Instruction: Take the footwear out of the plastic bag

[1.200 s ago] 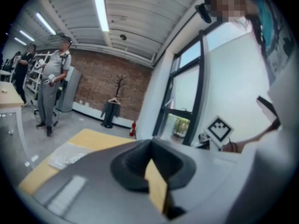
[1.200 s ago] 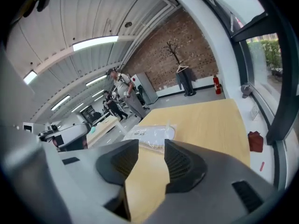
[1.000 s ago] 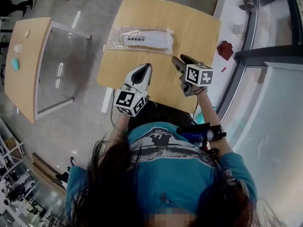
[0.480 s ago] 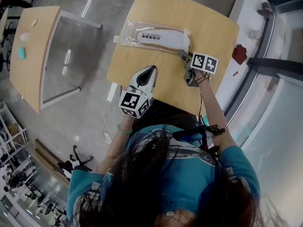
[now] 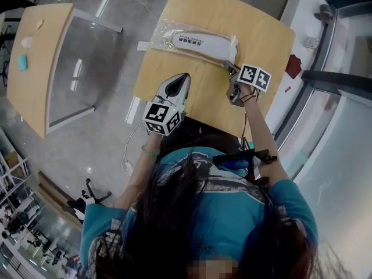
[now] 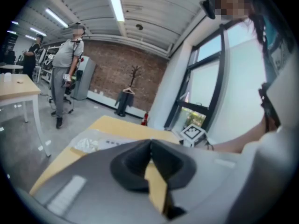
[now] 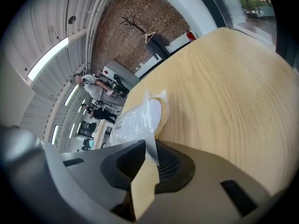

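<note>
The right arm [image 5: 259, 127] is stretching forward, and the right hand-held gripper [image 5: 228, 66] [image 7: 148, 148] is tilting down onto the right end of the one plastic bag [image 5: 192, 41] [image 7: 133, 120]. Its jaws have just been closing and are pinching the bag's film. The left hand-held gripper [image 5: 185, 76] [image 6: 150, 143], its jaws together and empty, is hovering over the near edge of the table [image 5: 258, 31], apart from the bag. White footwear [image 5: 203, 45] is lying inside the bag; how many pieces there are is unclear.
</note>
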